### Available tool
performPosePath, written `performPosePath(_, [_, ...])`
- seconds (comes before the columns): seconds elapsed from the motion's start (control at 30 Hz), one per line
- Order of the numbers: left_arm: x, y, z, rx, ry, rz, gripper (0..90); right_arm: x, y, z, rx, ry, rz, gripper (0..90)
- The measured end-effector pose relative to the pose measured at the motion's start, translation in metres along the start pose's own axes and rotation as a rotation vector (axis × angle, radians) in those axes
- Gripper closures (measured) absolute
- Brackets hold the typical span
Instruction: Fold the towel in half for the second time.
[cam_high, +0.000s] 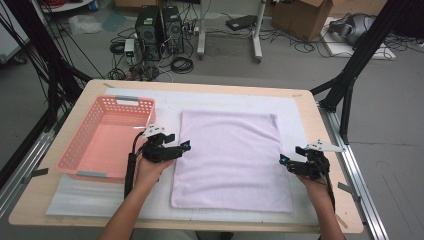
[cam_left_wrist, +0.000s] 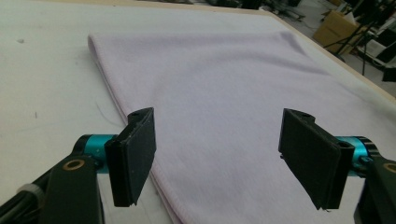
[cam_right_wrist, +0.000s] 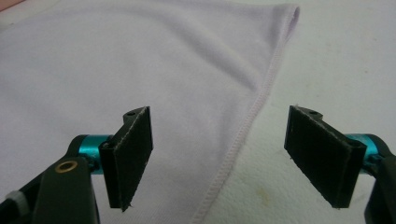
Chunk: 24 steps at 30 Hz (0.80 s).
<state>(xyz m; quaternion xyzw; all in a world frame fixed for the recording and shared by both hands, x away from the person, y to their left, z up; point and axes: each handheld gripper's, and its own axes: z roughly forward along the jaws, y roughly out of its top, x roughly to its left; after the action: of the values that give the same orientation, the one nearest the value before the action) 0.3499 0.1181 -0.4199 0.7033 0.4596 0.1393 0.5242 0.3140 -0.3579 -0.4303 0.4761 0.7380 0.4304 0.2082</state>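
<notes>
The towel (cam_high: 230, 160) is a pale lilac, plain, with a stitched hem of the same shade. It lies on a white mat (cam_high: 295, 107) over a light wood table (cam_high: 320, 130). The basket (cam_high: 107, 137) is salmon pink with grey handles and a latticed wall. Both the left gripper (cam_left_wrist: 224, 158) and the right gripper (cam_right_wrist: 229, 161) have black jaws on turquoise metal stubs, with a brass-coloured ring on the black arm.
</notes>
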Motion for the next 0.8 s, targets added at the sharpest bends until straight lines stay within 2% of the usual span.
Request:
performPosePath(0.1, [0.002,0.008,0.011,0.005,0.007,0.002,32.2,-0.005,0.002,0.003,0.004,-0.005,0.018,22.5])
performPosePath(0.2, [0.009,0.013,0.024,0.021,0.009,-0.022,35.7,-0.011,0.006,0.006,0.006,-0.011,0.036,22.5])
performPosePath(0.4, [0.021,0.020,0.046,0.067,0.067,-0.041,36.5,-0.022,0.022,0.021,0.041,-0.030,0.049,28.0])
performPosePath(0.5, [0.029,0.022,0.056,0.070,0.091,-0.081,36.6,-0.026,0.033,0.032,0.057,-0.050,0.054,31.6])
performPosePath(0.6, [0.038,0.020,0.063,0.087,0.091,-0.105,38.2,-0.031,0.040,0.042,0.075,-0.059,0.063,34.4])
performPosePath(0.63, [0.040,0.019,0.066,0.095,0.105,-0.109,39.7,-0.032,0.041,0.046,0.081,-0.067,0.068,34.5])
performPosePath(0.67, [0.043,0.017,0.068,0.110,0.121,-0.104,39.2,-0.032,0.042,0.050,0.091,-0.071,0.076,35.2])
performPosePath(0.73, [0.045,0.013,0.072,0.128,0.125,-0.099,39.5,-0.035,0.043,0.057,0.100,-0.079,0.073,37.3])
performPosePath(0.8, [0.046,0.012,0.074,0.116,0.142,-0.089,41.6,-0.036,0.044,0.064,0.109,-0.088,0.074,38.7])
